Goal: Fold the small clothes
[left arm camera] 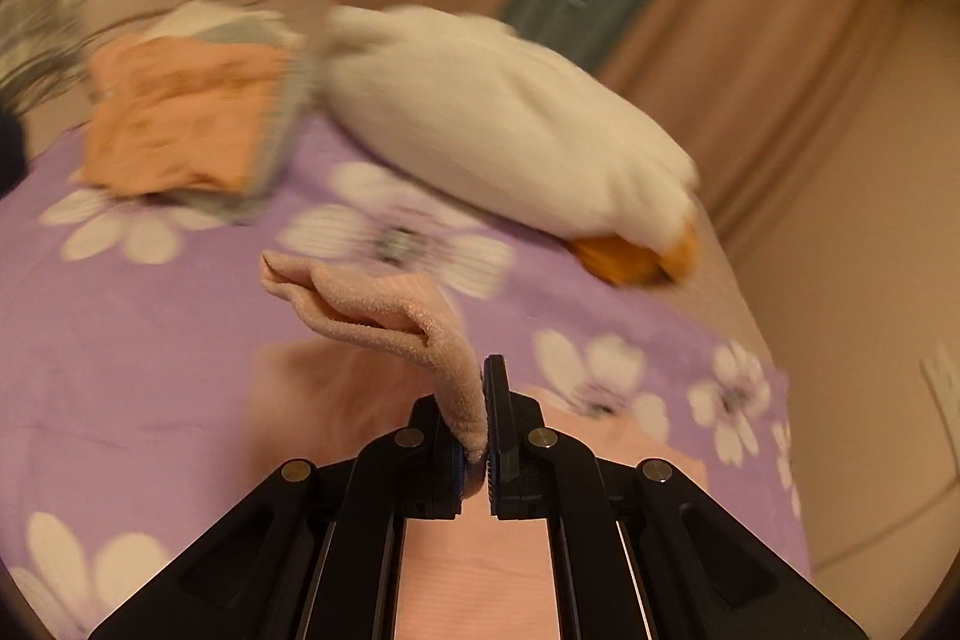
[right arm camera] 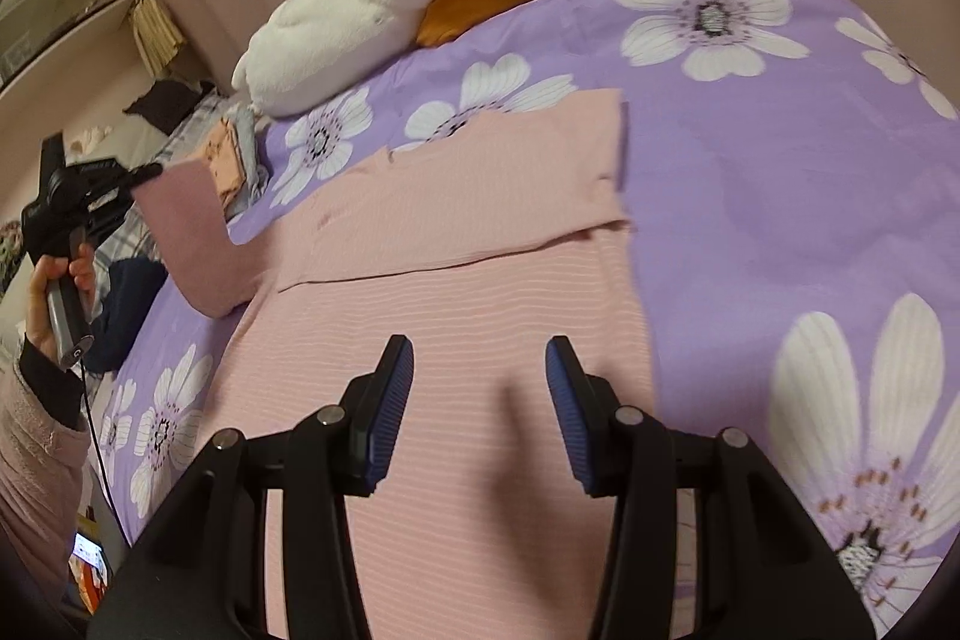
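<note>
**K:** Pink garment [right arm camera: 456, 292] lies flat on the purple floral bedspread [right arm camera: 750, 196], right under and ahead of the right gripper [right arm camera: 480, 406]. Those jaws stand partly apart, nothing between the pads. One sleeve [right arm camera: 516, 172] is folded across the body ahead of the jaws.

**R:** Left side?

**K:** Left gripper [left arm camera: 485, 430] is clamped tight on the other sleeve's cuff [left arm camera: 456, 376]. The fabric curls up and off to the left of the jaws. In the right wrist view the same sleeve is lifted off the bed, far left of the jaws, with the left hand [right arm camera: 57, 286] on the handle.

**R:** Any readable text?

**K:** None. There's lettering on the left gripper's camera body, too small to read. Bright packaging at the bottom-left edge, illegible.

**R:** Counts?

**K:** Two grippers, one pink garment, one white plush duck [left arm camera: 510, 124] with orange beak and feet beyond the jaws, one folded stack [left arm camera: 180, 118] left of the duck: peach piece on top, grey under it.

**R:** Anything unclear?

**K:** Left wrist view is motion-blurred, so I can't count the stack's layers. The garment's hem is hidden behind the gripper bodies. The dark item [right arm camera: 129, 304] beside the left hand is unidentifiable.
</note>
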Demonstrator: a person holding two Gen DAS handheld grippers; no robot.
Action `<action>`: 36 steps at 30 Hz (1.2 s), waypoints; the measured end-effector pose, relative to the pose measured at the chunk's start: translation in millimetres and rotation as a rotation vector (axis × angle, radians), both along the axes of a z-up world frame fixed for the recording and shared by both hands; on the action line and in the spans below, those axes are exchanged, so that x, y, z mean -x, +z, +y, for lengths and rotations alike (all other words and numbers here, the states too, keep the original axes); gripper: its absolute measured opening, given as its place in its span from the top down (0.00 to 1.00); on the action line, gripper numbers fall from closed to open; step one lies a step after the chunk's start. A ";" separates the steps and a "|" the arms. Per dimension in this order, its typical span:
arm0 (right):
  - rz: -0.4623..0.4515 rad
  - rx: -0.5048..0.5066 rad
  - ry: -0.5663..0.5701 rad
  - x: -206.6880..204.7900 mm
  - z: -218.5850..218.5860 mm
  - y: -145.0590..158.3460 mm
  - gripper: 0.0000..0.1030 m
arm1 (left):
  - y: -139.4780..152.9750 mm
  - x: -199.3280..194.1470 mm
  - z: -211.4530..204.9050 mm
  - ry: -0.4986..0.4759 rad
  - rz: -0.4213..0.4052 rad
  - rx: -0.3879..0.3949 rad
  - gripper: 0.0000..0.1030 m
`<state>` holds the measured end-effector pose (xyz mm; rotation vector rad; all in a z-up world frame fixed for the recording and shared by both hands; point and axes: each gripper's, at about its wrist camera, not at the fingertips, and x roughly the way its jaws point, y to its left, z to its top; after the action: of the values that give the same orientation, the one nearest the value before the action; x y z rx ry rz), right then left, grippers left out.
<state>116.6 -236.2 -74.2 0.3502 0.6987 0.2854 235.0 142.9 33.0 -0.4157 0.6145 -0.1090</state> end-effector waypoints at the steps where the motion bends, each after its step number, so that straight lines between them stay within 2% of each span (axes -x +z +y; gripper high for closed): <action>1: -0.003 -0.004 -0.013 3.7 -6.4 -1.5 0.54 | -1.1 -3.7 -15.8 -0.024 0.007 -0.019 0.97; 7: -0.010 -0.023 -0.064 18.7 -35.4 -10.0 0.54 | -31.0 -16.5 -123.5 -0.184 0.076 -0.140 0.97; 10: -0.008 -0.044 -0.090 24.2 -49.0 -15.3 0.54 | -60.1 -18.0 -165.2 -0.250 0.134 -0.209 0.97; 15: 0.018 -0.078 -0.119 27.5 -61.4 -25.3 0.54 | -116.7 -21.1 -211.7 -0.335 0.281 -0.313 0.96; 17: 0.026 -0.079 -0.121 27.9 -63.1 -27.2 0.54 | -128.1 -19.3 -219.5 -0.355 0.318 -0.343 0.78; 19: 0.026 -0.080 -0.119 28.5 -63.8 -26.9 0.52 | -128.7 -13.3 -219.1 -0.389 0.322 -0.322 0.43; 21: 0.024 -0.085 -0.118 27.6 -63.8 -25.4 0.51 | -123.0 -5.4 -213.2 -0.413 0.305 -0.305 0.32; 25: 0.010 -0.109 -0.087 17.3 -56.0 -16.7 0.51 | -113.4 12.0 -185.2 -0.406 0.268 -0.281 0.32; 32: 0.035 -0.107 0.025 -36.2 -14.6 -4.7 0.51 | -114.5 36.5 -104.0 -0.266 0.261 -0.244 0.32; 36: 0.044 -0.098 0.058 -74.0 10.4 -0.7 0.52 | -122.7 47.1 -67.8 -0.171 0.284 -0.275 0.32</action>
<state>190.5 -225.8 -74.9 0.4308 0.7406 0.3688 187.9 75.1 -89.7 -0.1109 0.9318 -0.1280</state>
